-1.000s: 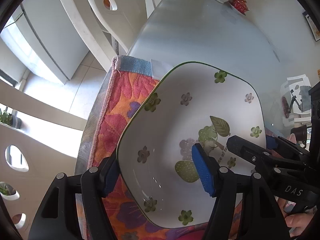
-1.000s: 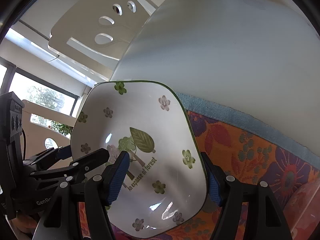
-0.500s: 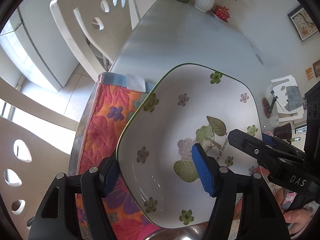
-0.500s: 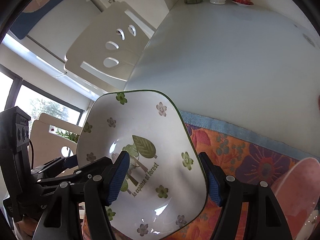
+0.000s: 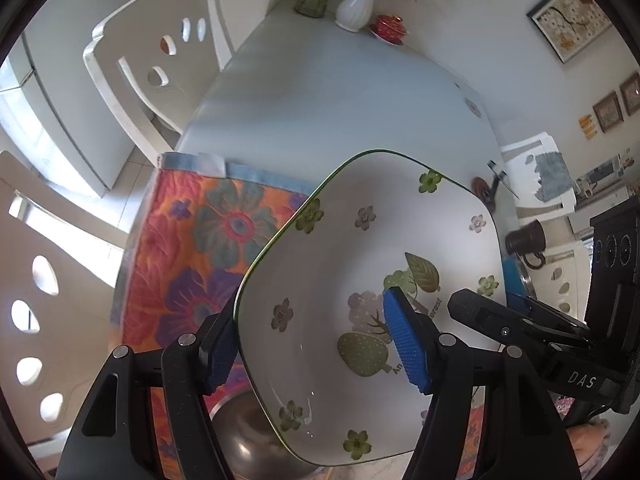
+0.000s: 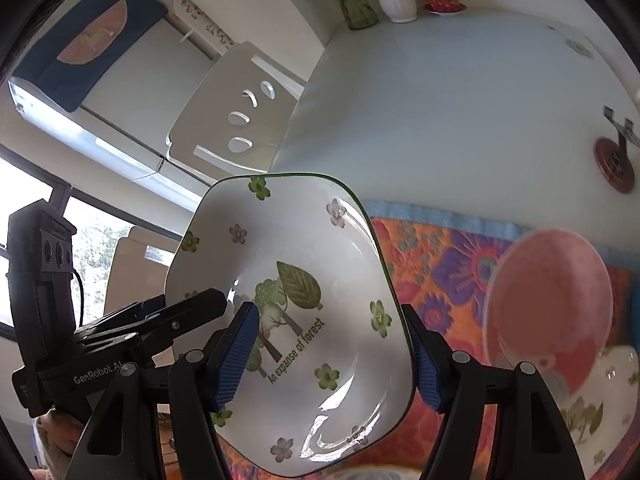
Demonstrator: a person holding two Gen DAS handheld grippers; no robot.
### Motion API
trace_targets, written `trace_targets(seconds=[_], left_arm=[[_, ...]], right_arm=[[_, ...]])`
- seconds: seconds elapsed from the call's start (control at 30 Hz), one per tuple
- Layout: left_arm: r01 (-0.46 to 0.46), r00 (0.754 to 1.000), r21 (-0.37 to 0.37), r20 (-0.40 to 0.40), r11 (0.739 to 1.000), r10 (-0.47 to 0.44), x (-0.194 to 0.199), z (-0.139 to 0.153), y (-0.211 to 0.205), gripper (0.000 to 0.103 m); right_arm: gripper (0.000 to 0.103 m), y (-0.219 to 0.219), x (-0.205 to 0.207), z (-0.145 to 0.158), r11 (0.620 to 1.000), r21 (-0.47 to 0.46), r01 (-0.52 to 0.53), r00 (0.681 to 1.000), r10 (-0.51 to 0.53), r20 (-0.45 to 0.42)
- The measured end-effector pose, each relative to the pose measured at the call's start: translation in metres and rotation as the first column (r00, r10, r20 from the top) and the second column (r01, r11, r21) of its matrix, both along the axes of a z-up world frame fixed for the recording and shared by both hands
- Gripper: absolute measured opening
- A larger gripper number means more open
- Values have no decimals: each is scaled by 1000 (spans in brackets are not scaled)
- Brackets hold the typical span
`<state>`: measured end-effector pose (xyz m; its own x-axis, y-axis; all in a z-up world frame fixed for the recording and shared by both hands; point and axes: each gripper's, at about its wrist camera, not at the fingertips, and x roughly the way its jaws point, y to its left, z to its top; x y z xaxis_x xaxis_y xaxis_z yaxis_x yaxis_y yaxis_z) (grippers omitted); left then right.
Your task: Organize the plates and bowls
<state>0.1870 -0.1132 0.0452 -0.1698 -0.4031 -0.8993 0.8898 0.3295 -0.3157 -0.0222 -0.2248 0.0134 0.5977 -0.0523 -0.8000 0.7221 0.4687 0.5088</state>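
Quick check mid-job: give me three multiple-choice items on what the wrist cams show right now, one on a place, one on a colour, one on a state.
1. Where is the white vase?
A. at the table's far end
B. on the floral mat
C. on a chair

2. What colour is the rim of the square floral plate?
A. red
B. green
C. gold

3. How is the plate held?
A. lying flat on the mat, untouched
B. by the left hand-held gripper alone
C. by both, the left hand-held gripper and the right hand-held gripper, each clamped on an opposite edge

Key: 1 A, the vase stands at the far table edge beside a red lidded cup; 2 B, a thin green line edges the plate; 3 C, each wrist view shows its own blue pads on the rim and the other gripper opposite, with the plate tilted above the floral mat.
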Motion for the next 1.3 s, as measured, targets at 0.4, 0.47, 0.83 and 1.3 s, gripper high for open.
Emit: trace_targets(seconds=[0.4,0.47,0.83,1.3], left_arm=[[44,996,57,-82,997,-39,-71,-19,40,65],[53,996,66,-80,996,-48,-80,-21,46,65],[79,994,144,-84,986,-68,-109,-47,84,65],[147,986,243,-115,959,-123,-133,-85,120,65]], right_arm=[[69,46,-86,-7,998,51,27,1000,-26,-13],[69,54,-93,-10,998,59,23,1000,-22,-21],[69,96,-122,-49,987,161,9,999,-1,-48],[69,128,-141,-89,969,247,6,994,21,-106]])
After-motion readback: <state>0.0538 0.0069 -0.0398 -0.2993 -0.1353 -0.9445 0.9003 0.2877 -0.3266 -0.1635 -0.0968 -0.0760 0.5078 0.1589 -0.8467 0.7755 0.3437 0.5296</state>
